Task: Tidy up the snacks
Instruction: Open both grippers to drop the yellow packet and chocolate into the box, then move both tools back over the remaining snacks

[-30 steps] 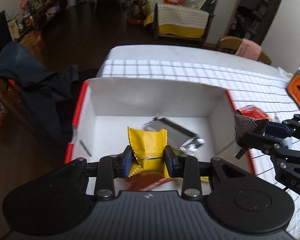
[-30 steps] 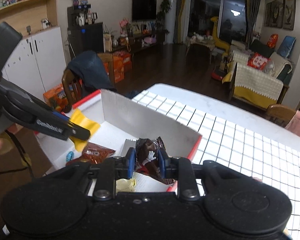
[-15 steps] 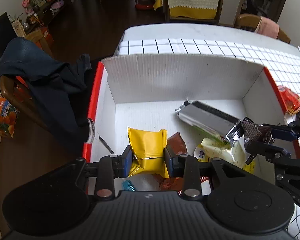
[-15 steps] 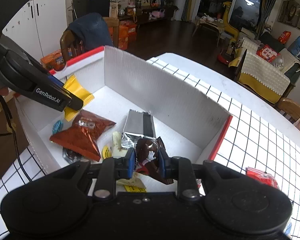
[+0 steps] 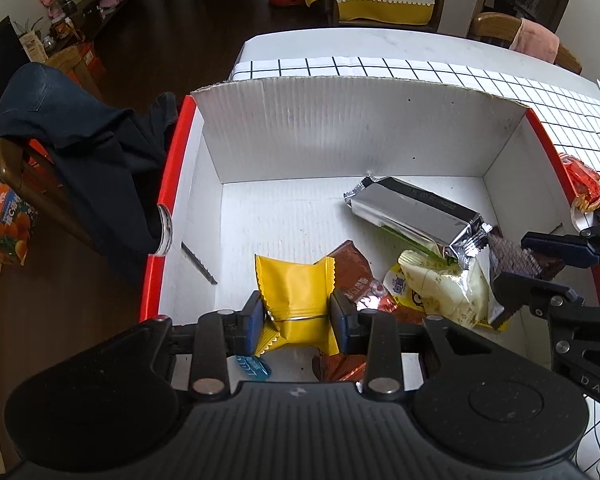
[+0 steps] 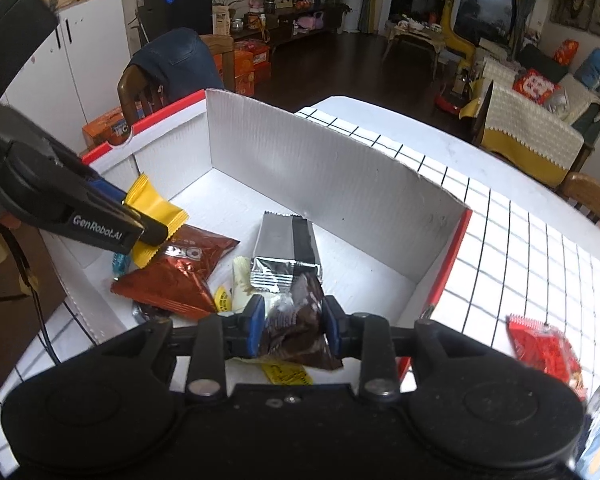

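Note:
A white cardboard box (image 5: 340, 128) with red rims stands on the gridded table; it also shows in the right wrist view (image 6: 320, 176). My left gripper (image 5: 296, 316) is shut on a yellow snack packet (image 5: 296, 292) and holds it inside the box near its left front; the packet also shows in the right wrist view (image 6: 152, 204). My right gripper (image 6: 292, 324) is shut on a dark brown snack packet (image 6: 296, 320), low inside the box near its right wall. A silver packet (image 5: 412, 212), a red-brown bag (image 6: 176, 272) and a pale yellow packet (image 5: 440, 284) lie on the box floor.
A red snack packet (image 6: 544, 352) lies on the gridded tablecloth (image 6: 520, 240) right of the box. A wooden chair draped with a dark jacket (image 5: 80, 152) stands close to the box's left side. An orange carton (image 5: 8, 224) sits on the floor.
Both grippers have come down from above the box rim into the box, each still holding its packet. The box floor and its snacks now fill both views.

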A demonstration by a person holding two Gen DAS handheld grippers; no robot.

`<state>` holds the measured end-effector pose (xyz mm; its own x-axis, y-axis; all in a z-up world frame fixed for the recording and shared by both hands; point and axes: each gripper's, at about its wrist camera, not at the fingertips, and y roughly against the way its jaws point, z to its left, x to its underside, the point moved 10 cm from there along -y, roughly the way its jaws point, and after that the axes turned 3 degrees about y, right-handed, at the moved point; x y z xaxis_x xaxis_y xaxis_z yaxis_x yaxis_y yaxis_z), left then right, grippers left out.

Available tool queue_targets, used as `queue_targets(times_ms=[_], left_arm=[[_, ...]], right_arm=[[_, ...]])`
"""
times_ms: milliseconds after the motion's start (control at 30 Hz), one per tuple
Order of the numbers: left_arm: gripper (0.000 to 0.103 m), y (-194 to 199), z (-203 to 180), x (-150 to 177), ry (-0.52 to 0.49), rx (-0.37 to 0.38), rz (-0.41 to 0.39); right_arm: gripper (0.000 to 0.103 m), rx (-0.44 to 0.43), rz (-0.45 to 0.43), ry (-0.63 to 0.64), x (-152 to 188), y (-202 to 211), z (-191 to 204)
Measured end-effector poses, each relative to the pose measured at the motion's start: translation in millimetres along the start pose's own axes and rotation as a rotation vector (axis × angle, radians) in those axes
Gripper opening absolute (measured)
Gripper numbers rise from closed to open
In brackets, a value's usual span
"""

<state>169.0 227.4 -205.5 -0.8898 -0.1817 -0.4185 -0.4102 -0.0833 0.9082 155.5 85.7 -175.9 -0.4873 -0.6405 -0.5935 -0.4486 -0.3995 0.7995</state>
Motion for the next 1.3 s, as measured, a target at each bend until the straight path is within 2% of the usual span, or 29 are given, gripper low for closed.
queue_targets(times_ms=[133, 300, 667, 767, 900, 1067, 1200, 1300], left_arm=[[0.041, 8.0, -2.0, 0.8, 0.015, 0.014, -0.014], [0.044, 24.5, -7.1, 0.6, 0.011, 0.028, -0.047], [0.062, 74.6, -34.4, -3.3, -0.015, 0.073, -0.153], [0.062, 86.1, -45.2, -4.9, -0.026, 0.089, -0.175], [0.072, 99.8, -61.6, -8.0, -0.041, 0.109, -0.205], [0.074, 114.0, -85.5, -11.1, -0.075, 0.129, -0.241], [0.081, 122.0, -105.8, -11.7, -0.091, 0.152, -0.272], [0.081, 124.8, -122.8, -12.7, -0.101, 0.164, -0.283]], right_arm=[[0.037, -0.017, -0.022, -0.029, -2.3, 9.4, -0.5], [0.041, -0.039, -0.06, -0.072, -6.1, 29.5, -2.5], [0.056, -0.058, -0.162, -0.16, -8.7, 80.7, -16.0], [0.06, -0.065, -0.186, -0.172, -9.4, 93.6, -20.1], [0.065, -0.066, -0.216, -0.189, -5.9, 110.1, -27.5], [0.073, -0.057, -0.244, -0.21, 1.1, 126.5, -39.8], [0.08, -0.056, -0.26, -0.222, 9.6, 139.7, -52.4], [0.082, -0.048, -0.273, -0.233, 16.9, 149.0, -64.0]])
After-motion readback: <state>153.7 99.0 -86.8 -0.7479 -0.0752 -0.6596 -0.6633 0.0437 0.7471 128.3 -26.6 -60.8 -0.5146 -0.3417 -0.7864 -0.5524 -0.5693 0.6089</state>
